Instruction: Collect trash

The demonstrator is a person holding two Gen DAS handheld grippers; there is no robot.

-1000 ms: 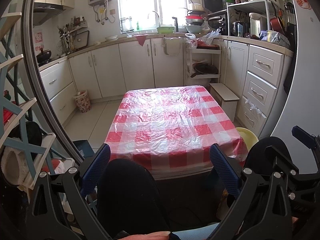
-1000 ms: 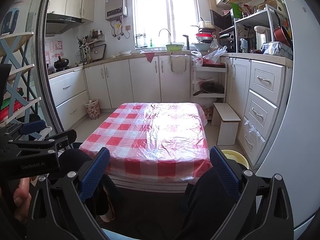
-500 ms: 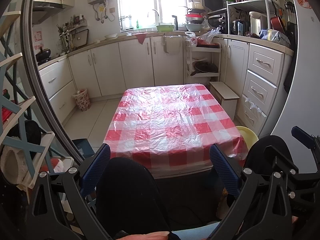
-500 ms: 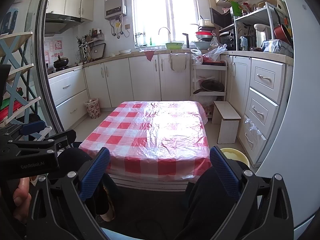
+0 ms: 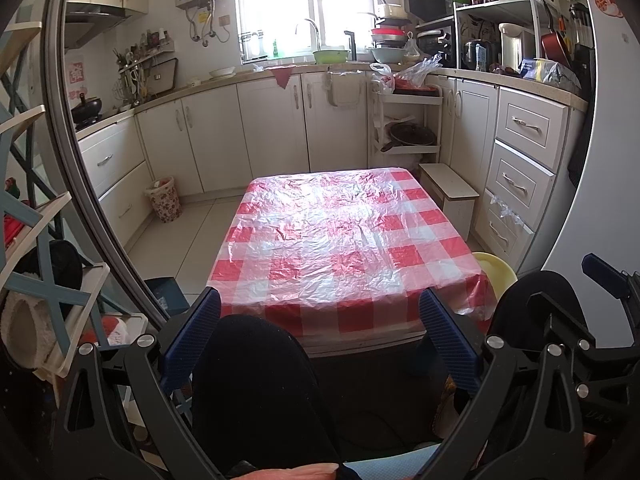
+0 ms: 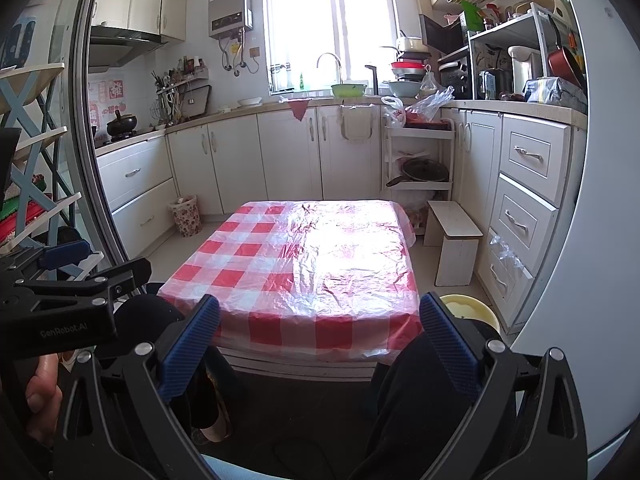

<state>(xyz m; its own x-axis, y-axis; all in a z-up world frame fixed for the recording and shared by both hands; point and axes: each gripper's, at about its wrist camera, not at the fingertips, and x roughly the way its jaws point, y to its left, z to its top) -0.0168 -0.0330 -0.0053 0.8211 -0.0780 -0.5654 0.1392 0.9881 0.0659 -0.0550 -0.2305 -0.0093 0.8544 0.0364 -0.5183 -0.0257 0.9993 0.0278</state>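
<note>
Both grippers held low at the table's near edge, nothing picked up yet.

Left gripper (image 5: 320, 332) and right gripper (image 6: 320, 332) have fingers spread wide, empty. No trash shows on the table (image 5: 344, 240); a bin (image 5: 163, 199) stands on the floor beyond its far left corner. Collecting looks unstarted. The left gripper's body reads "GenRobot.AI".

Blown-out window (image 6: 326, 28) backlight, fisheye-warped edges
</note>
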